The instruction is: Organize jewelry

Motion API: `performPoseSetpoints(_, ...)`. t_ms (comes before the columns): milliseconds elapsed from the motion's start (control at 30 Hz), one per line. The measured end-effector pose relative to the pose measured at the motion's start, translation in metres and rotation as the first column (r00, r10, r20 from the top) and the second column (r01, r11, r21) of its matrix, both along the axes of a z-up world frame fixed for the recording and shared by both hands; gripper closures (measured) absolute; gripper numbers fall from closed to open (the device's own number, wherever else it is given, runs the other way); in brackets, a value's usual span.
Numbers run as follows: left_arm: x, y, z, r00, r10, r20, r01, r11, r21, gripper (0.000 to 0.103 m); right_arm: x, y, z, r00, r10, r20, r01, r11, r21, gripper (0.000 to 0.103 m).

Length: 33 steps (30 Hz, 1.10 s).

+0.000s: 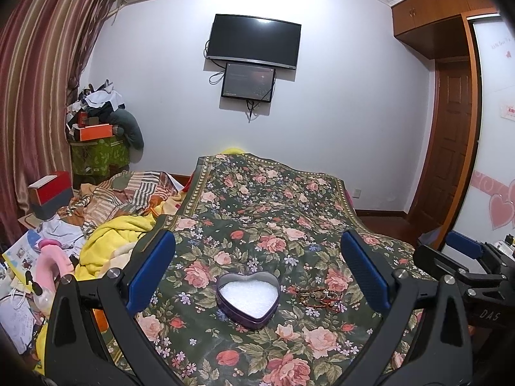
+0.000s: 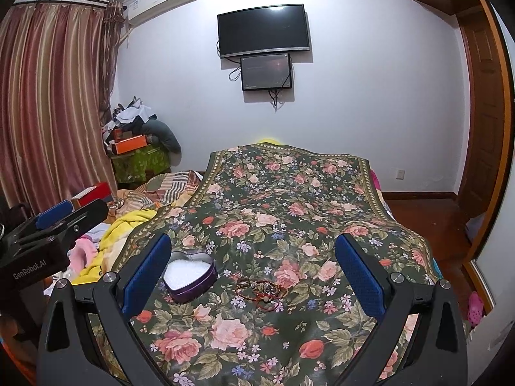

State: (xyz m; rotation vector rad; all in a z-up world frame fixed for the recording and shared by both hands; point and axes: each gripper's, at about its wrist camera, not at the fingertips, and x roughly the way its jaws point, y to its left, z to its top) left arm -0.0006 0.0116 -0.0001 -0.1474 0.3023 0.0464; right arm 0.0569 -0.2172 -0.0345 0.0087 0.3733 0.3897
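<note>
Jewelry (image 2: pixel 262 289) beside heart tin (image 2: pixel 190 276) | floral bedspread (image 2: pixel 289 199) | wall TV (image 2: pixel 263 30)

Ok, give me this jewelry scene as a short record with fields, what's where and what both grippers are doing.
surface: floral bedspread
container: heart-shaped tin, open, white filling inside
jewelry: tangled bracelets, lying on the bedspread beside the tin, outside it
left gripper: open, empty, framing the tin
right gripper: open, empty, framing the bracelets
progress: nothing in the tin yet
</note>
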Motion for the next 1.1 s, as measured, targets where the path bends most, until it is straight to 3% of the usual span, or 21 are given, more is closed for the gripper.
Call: performPoseSetpoints(1100, -0.0014, 0.0042, 0.0018, 1.0, 0.006, 0.006, -0.006, 1.0, -0.001, 0.0, 0.001, 0.0014, 0.0001, 1.0, 0.002, -0.001, -0.002, 1.0, 0.002, 0.002)
